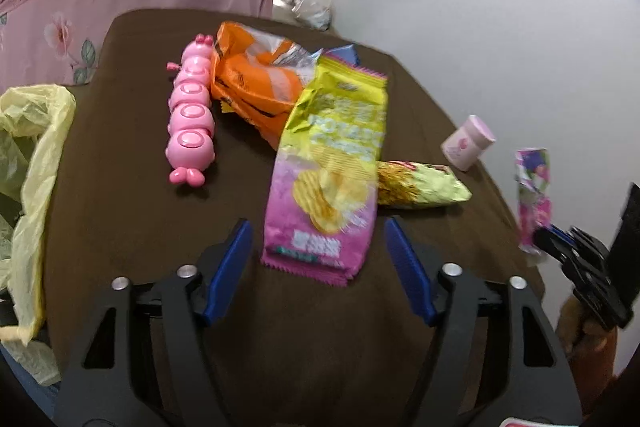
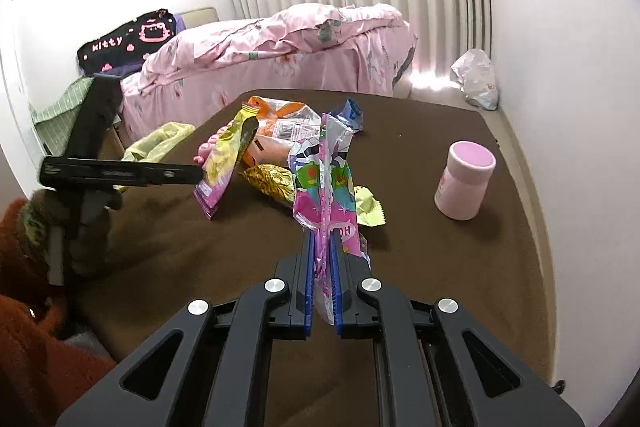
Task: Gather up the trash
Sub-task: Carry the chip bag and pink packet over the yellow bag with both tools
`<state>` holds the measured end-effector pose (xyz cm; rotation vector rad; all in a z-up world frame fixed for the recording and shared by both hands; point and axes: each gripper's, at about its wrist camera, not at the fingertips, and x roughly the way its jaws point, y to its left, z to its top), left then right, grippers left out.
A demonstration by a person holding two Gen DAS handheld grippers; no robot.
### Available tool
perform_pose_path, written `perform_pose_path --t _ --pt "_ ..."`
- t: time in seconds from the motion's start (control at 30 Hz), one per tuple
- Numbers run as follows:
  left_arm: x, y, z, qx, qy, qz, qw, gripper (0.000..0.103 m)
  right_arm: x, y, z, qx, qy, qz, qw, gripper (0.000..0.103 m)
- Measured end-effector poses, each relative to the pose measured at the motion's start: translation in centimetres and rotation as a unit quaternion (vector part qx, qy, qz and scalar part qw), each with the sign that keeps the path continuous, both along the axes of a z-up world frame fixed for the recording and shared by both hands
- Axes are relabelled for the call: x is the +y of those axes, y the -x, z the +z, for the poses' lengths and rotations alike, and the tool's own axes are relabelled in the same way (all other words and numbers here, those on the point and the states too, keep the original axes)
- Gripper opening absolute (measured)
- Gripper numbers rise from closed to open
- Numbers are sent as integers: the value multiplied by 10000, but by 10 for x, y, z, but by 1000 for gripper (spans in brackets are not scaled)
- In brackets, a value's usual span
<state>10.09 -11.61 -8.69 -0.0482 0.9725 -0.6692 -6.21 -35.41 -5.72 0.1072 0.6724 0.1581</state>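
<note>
- Wrappers lie scattered on a brown desk [image 1: 140, 227], and the chip bag [image 1: 332, 163], yellow at the top and pink at the bottom, serves as the landmark.
- Left gripper [image 1: 318, 247] hangs over the near end of the chip bag with its blue fingers [image 1: 230, 267] spread wide apart, one on each side of the bag's bottom edge; they clamp nothing.
- An orange bag [image 1: 256, 87] lies just behind the chip bag, its edge tucked under the yellow top.
- A pink caterpillar toy [image 1: 192, 119] lies left of the chip bag, beside the orange bag.
- A gold snack packet [image 1: 420, 183] lies to the right of the chip bag, touching its side.
- A pink jar [image 2: 466, 183] stands upright well to the right of the chip bag, apart from the rest.
- A yellow plastic bag [image 1: 28, 155] sags at the desk's left edge, far left of the chip bag.
- Right gripper [image 2: 323, 259] has its fingers [image 2: 306, 283] pressed together on a colourful pink wrapper [image 2: 324, 187], which stands up from the grip, raised off the desk to the right of the chip bag.
- A yellow-green scrap [image 2: 370, 209] lies on the desk just behind the held wrapper.
- A bed [image 2: 280, 51] with pink floral bedding stands beyond the desk, behind the chip bag.
</note>
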Motion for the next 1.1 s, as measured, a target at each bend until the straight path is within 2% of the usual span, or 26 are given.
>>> perform_pose_path --t 0.07,0.13,0.2,0.3,0.33,0.37,0.53,0.67,0.8,0.93,1.03,1.1 --pt "-6 -7 -11 238 -69 29 9997 56 1 0 -3 42 -61 -15 10000 8" --pt "-7 -7 -12 204 -92 80 9997 35 1 2 -4 55 -36 -58 10000 8" --pt "-2 -5 -13 345 122 104 9993 27 2 2 -4 67 21 -73 9999 8" --pt "7 6 0 8 170 208 9996 20 6 2 3 -10 73 -50 10000 8" --pt "10 10 7 -131 185 253 9994 11 7 1 5 -42 81 -40 10000 8" --pt "14 13 13 -206 231 280 9991 8 10 -1 9 -82 83 -20 9999 8" --pt "44 30 53 -837 248 599 9944 8 32 -14 33 -369 77 227 9990 8" --pt "75 37 78 -1127 250 912 9891 8 62 -32 57 -628 30 606 9962 8" --pt "121 38 95 -1492 16 1609 9756 8 100 -61 78 -793 -84 1109 9906 8" --pt "168 27 96 -1398 40 2271 9638 8 139 -107 90 -690 -352 1461 9862 8" --pt "201 18 89 -1264 20 2756 9529 8 172 -141 91 -514 -343 1722 9831 8" --pt "217 12 81 -1106 100 2961 9487 8 194 -160 87 -362 -323 1922 9802 8"
